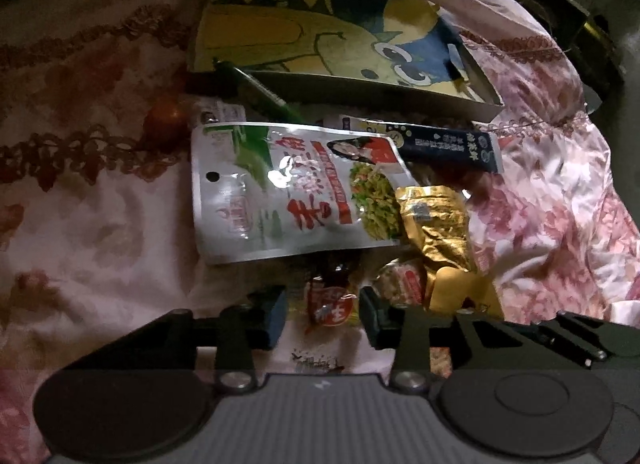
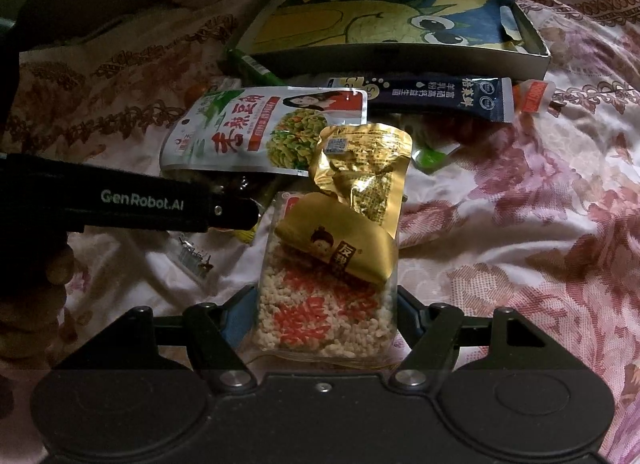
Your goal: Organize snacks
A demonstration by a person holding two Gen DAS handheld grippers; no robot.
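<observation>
A pile of snack packets lies on a floral cloth below a shallow cartoon-printed box (image 1: 344,44) (image 2: 392,20). A white and green bean packet (image 1: 288,192) (image 2: 264,128) lies on top, with a gold packet (image 1: 436,220) (image 2: 364,168) beside it and a dark blue stick packet (image 1: 448,148) (image 2: 432,98) behind. My left gripper (image 1: 324,314) stands around a small red sausage packet (image 1: 330,304), jaws apart. My right gripper (image 2: 316,320) is closed on a clear rice-cracker packet (image 2: 324,316) with a gold wrapper (image 2: 340,248) on it. The left gripper also shows in the right wrist view (image 2: 240,216).
The floral pink cloth (image 1: 100,224) (image 2: 520,244) covers the whole surface in soft folds. A green tube (image 1: 260,92) (image 2: 250,64) leans at the box's near left corner. A small orange packet (image 2: 534,96) lies right of the blue stick. Dark furniture (image 1: 568,16) stands at the far right.
</observation>
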